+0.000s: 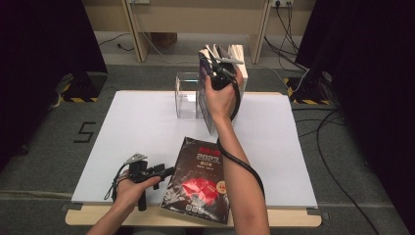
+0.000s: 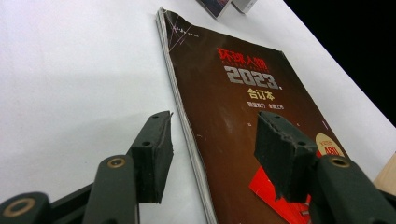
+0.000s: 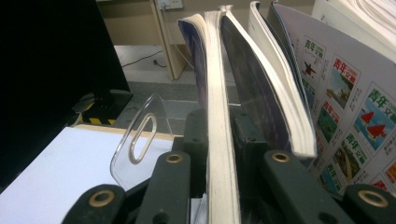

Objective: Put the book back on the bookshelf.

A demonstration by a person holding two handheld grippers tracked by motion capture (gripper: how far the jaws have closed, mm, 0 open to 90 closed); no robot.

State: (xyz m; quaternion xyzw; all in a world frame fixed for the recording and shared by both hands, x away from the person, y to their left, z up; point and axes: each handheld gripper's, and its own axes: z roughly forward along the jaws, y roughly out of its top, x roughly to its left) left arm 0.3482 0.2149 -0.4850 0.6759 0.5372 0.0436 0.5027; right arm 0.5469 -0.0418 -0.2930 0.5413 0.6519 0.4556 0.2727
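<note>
Shelving magazines, one left flat

My right gripper (image 1: 221, 73) clamps an upright book (image 3: 219, 140) among those in the clear rack (image 1: 186, 95); left gripper (image 1: 161, 171), jaws apart, waits by the dark magazine (image 1: 198, 181) on the table.

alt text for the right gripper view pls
The right tool clamps an upright book by its page edge, beside more standing books. A clear stand sits at left on the white table.

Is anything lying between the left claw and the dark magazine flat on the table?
Nothing visible does. The left claw stands open right at the dark magazine, one pad beside its page edge, the other above its cover, with bare white table beneath.
</note>
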